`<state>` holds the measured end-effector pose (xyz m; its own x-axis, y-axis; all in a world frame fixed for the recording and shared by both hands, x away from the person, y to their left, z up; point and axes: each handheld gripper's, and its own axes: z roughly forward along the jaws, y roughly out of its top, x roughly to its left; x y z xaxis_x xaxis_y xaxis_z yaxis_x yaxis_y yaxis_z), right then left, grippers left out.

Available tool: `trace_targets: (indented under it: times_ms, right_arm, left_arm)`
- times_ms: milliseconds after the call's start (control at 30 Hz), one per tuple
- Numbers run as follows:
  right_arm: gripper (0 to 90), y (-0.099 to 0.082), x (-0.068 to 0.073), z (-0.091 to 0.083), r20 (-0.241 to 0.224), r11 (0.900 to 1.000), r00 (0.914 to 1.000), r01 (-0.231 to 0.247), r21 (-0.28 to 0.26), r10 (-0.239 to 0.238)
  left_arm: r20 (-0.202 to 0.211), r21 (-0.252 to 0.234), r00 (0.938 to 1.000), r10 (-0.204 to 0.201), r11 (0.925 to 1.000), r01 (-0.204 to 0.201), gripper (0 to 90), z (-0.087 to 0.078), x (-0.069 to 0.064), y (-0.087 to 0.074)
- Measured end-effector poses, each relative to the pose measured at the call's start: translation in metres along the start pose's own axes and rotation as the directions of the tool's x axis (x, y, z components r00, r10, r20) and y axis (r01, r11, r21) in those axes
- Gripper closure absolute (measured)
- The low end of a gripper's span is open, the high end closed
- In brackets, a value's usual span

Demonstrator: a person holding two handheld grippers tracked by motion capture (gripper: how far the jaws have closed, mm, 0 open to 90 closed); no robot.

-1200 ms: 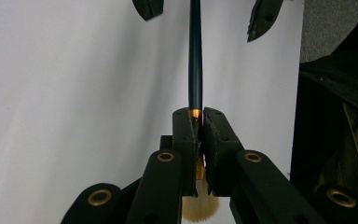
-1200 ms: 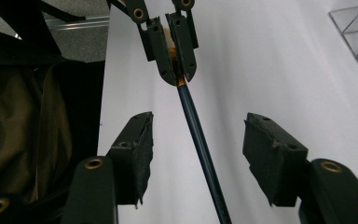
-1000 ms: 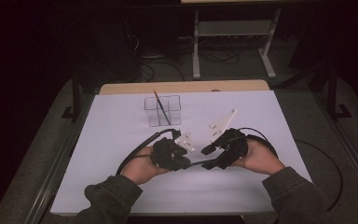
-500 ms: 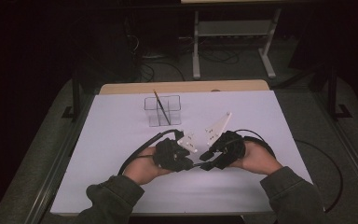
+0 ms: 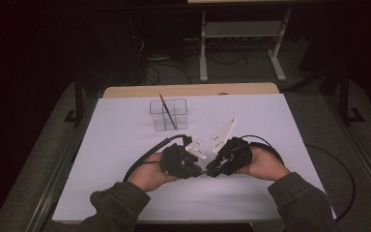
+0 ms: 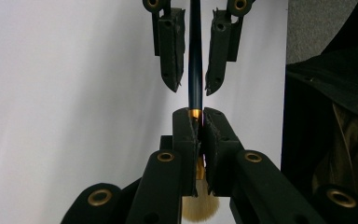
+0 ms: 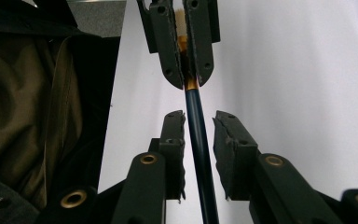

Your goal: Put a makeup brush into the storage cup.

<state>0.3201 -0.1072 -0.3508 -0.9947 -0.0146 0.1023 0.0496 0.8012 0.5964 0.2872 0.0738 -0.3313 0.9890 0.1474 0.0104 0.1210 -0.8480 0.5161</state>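
- Left gripper view: your left tool [image 6: 197, 135] is clamped on the brush [image 6: 195, 70] at its gold ferrule, bristles toward you.
- Your right tool [image 7: 199, 128] has just been closing; the dark handle lies between its pads, untouched.
- Both are above the white table [image 5: 125, 140].

Both hands hold the left tool [image 5: 199, 169] and right tool [image 5: 211, 170] tip to tip, near the clear box [image 5: 168, 115].
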Motion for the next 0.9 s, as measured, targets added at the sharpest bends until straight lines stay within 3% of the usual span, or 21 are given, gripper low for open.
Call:
trace_targets:
  times_ms: [167,633,900]
  right_arm:
    - [78.4,-0.0005,0.0004,0.0006,-0.007,0.9999,0.9999,0.008,0.007,-0.008]
    - [82.1,-0.0019,0.0013,0.0029,-0.028,0.9992,0.9989,0.037,0.010,-0.037]
    - [82.5,-0.0030,0.0021,0.0027,-0.033,0.9993,0.9987,0.038,0.001,-0.038]
  left_arm:
    - [0.003,0.005,1.0000,0.006,1.0000,-0.006,84.0,0.0000,-0.0002,0.0002]
    - [0.017,0.010,0.9996,0.021,0.9997,-0.021,83.6,0.0025,-0.0006,-0.0003]
    - [0.022,-0.007,0.9997,0.008,0.9999,-0.007,81.9,0.0019,0.0008,-0.0024]
